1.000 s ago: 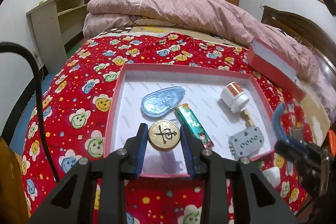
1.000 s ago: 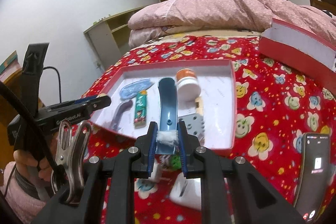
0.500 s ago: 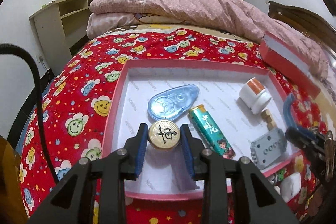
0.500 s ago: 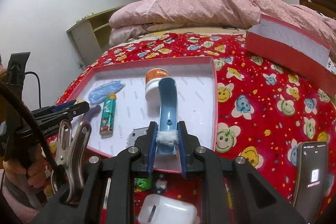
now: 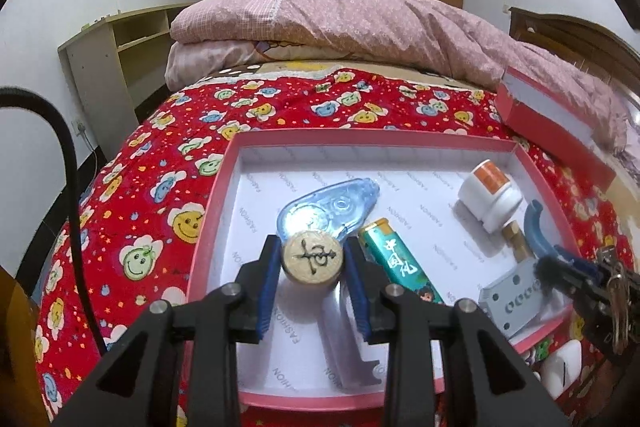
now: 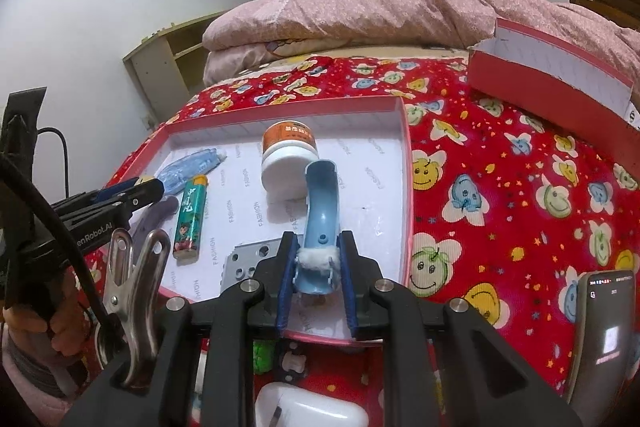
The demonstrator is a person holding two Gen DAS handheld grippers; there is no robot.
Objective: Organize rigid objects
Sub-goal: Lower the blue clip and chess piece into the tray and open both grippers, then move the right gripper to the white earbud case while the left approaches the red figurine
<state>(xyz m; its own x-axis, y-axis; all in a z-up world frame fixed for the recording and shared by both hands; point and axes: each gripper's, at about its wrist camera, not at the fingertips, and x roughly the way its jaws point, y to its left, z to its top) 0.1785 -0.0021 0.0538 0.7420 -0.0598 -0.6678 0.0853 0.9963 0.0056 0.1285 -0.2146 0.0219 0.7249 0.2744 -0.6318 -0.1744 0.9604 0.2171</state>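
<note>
In the tray (image 5: 224, 187) at frame centre, the tape dispenser (image 5: 332, 211) lies left of the lighter (image 5: 396, 263), the jar (image 5: 488, 195) at upper right.

Each black, angular plastic gripper, the left gripper (image 5: 312, 263) and the right gripper (image 6: 316, 267), is seen at the bottom centre of its own frame. Blue ribbed pads (image 5: 267, 283) line the inner faces of the fingers, and round silver screws (image 5: 231, 289) sit at the linkage pivots. A thick black cable (image 5: 74, 195) curves down the left side of the left wrist frame. At the lower left of the right wrist frame, white "enRobot.AI" lettering (image 6: 94, 233) is printed on the black body, a silver metal spring clip (image 6: 134, 291) is attached, and a pink knitted sleeve (image 6: 24, 383) is worn.
</note>
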